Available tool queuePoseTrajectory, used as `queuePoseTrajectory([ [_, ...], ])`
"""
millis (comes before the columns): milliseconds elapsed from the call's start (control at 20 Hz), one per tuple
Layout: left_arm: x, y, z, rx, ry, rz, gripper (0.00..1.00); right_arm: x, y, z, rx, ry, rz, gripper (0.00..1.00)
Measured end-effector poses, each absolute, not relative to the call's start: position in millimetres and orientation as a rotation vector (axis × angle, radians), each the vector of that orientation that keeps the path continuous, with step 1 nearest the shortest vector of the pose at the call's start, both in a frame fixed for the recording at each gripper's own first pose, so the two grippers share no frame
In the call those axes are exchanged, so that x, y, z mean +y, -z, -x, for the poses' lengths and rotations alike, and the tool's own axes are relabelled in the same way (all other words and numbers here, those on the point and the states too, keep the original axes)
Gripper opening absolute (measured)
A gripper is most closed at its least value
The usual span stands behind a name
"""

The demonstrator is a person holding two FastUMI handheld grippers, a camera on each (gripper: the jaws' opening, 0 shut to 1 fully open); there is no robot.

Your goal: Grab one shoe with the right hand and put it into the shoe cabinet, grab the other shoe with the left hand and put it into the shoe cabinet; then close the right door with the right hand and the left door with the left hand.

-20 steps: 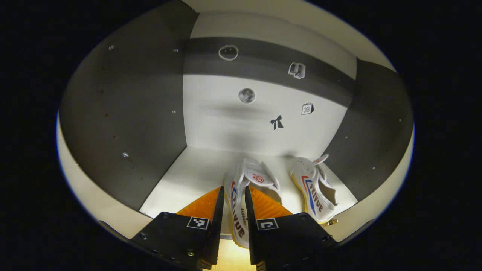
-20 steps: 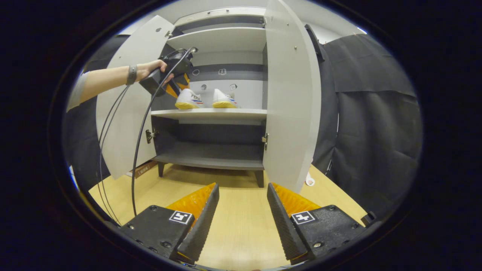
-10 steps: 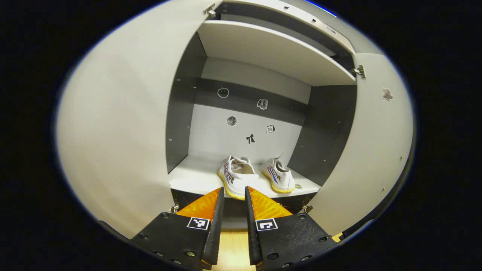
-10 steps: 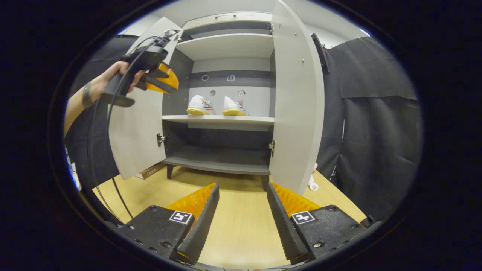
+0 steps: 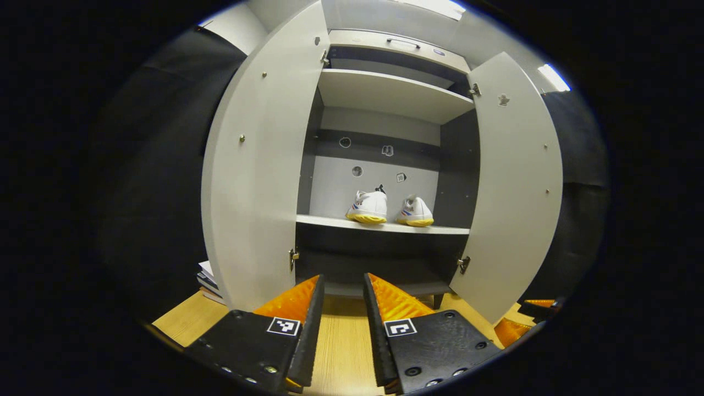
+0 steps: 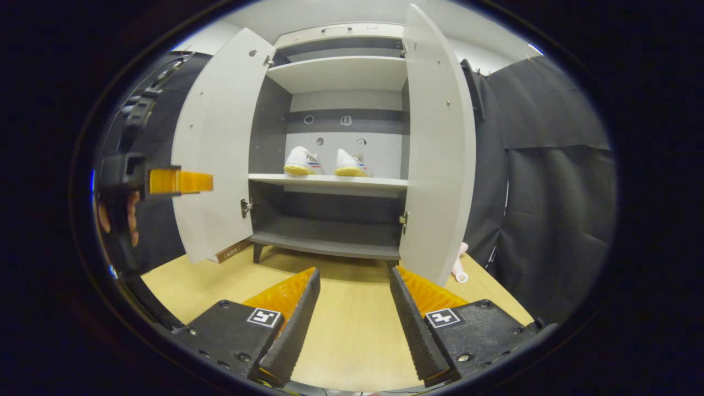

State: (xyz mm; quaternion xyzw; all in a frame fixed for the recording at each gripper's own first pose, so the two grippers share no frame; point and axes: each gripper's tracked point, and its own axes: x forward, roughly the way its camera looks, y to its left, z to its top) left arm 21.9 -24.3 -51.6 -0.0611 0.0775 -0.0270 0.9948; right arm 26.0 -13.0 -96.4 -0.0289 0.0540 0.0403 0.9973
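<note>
Left door stood swung wide at the left of the shoe cabinet, with the left gripper held just off its outer face, seen side-on in the right gripper view; in its own view its orange fingers were slightly parted, with nothing between them. Both shoes sat side by side on the middle shelf, toes toward the back: left shoe, right shoe, close but apart. Right door hung open at the right, edge-on to the right gripper, whose fingers were spread wide and empty above the wooden floor. Judged: right door comes first; it lay ahead and slightly right of the right gripper, long axis vertical, so a push on its outer face from the right should swing it in. A second earlier the left gripper was deep inside the cabinet, pinching the left shoe; since then it let go and drew well back. The right gripper barely moved.
</note>
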Motion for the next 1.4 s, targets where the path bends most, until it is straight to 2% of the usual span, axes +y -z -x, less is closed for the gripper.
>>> queuePoseTrajectory([
  [100, -33.5, 60.9, -9.3, 0.149, 0.054, 0.122, 0.45, -10.8, 98.4, -23.4, 0.112, -0.085, 0.059, 0.82],
  [150, -36.6, 65.2, -2.7, 0.155, 0.057, 0.134, 0.62, -9.7, 98.8, -22.3, 0.116, -0.086, 0.057, 0.81],
  [200, -42.7, 69.6, 3.4, 0.165, 0.07, 0.151, 0.61, -9.3, 99.6, -20.1, 0.12, -0.088, 0.054, 0.81],
  [250, -45.9, 74.7, 9.9, 0.177, 0.074, 0.16, 0.54, -9.2, 100.1, -17.9, 0.122, -0.088, 0.051, 0.82],
  [300, -47.3, 79.2, 14.8, 0.183, 0.074, 0.16, 0.59, -10.0, 100.1, -15.3, 0.123, -0.086, 0.049, 0.82],
  [350, -43.3, 84.4, 18.2, 0.192, 0.068, 0.153, 0.76, -11.2, 99.1, -12.9, 0.123, -0.084, 0.046, 0.82],
  [400, -42.2, 90.7, 21.6, 0.203, 0.061, 0.14, 0.66, -11.7, 97.8, -10.1, 0.124, -0.083, 0.04, 0.82],
  [500, -41.9, 99.6, 26.3, 0.212, 0.058, 0.11, 0.75, -15.6, 93.1, -3.1, 0.129, -0.077, 0.03, 0.81],
  [550, -41.5, 101.9, 27.4, 0.212, 0.058, 0.099, 0.89, -19.2, 87.5, 1.5, 0.124, -0.071, 0.028, 0.81],
  [600, -42.8, 103.7, 27.7, 0.213, 0.065, 0.088, 0.89, -24.9, 80.6, 5.7, 0.118, -0.059, 0.028, 0.82],
  [650, -44.8, 106.3, 28.6, 0.22, 0.071, 0.082, 0.75, -30.9, 72.6, 9.8, 0.111, -0.049, 0.022, 0.82],
  [1000, -57.8, 105.3, 24.1, 0.22, 0.109, 0.041, 0.75, -96.4, -2.7, 23.1, 0.063, 0.022, -0.075, 0.81],
  [1250, -67.0, 100.8, 22.5, 0.202, 0.142, 0.003, 0.75, -163.6, -54.6, 10.5, 0.003, 0.131, -0.059, 0.82],
  [1400, -71.2, 100.5, 22.0, 0.206, 0.157, -0.013, 0.75, -187.7, -84.7, -5.2, -0.027, 0.152, -0.065, 0.82],
])
